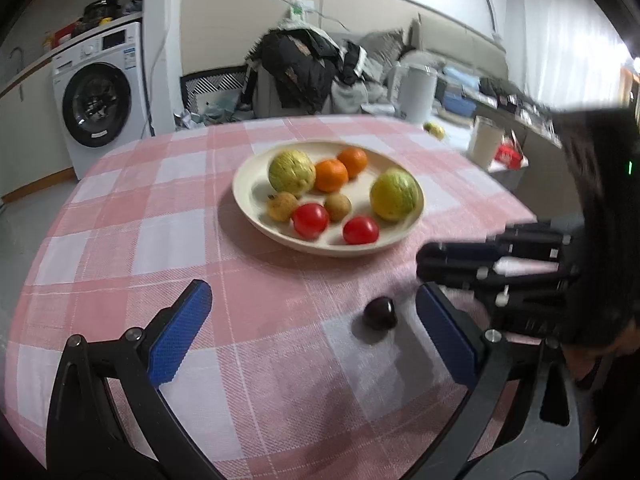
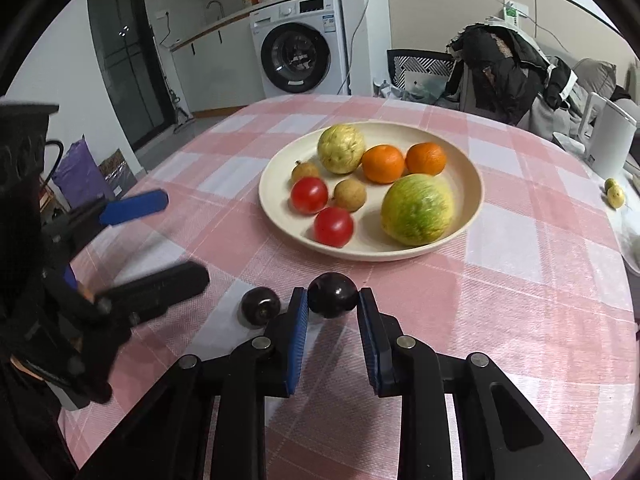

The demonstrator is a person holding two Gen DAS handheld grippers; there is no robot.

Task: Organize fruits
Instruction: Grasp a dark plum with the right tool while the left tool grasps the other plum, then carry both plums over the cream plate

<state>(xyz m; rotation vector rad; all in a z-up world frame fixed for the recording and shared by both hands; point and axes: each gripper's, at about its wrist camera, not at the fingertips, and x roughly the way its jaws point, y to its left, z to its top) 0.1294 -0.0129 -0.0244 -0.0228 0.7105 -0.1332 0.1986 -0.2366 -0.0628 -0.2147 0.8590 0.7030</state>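
- Sitting pinched between right gripper (image 2: pixel 333 307) pads: dark plum (image 2: pixel 332 294), at 6 o'clock of plate (image 2: pixel 476 184).
- Lying loose on checked cloth (image 2: pixel 520 300) at 9 o'clock of it: second plum (image 2: pixel 260 306).
- Hovering with fingers spread wide: left gripper (image 1: pixel 312 332).
- Holding tomatoes (image 2: pixel 309 195), oranges (image 2: pixel 383 163), green fruits (image 2: pixel 417 209): plate.

Woven cloth tablecloth (image 2: pixel 500 288), glossy plum (image 2: pixel 332 294), seemingly matt plate (image 2: pixel 476 196)

Two dark plums (image 2: pixel 333 295) (image 2: pixel 261 306) lie near the fruit-filled cream plate (image 2: pixel 472 208).
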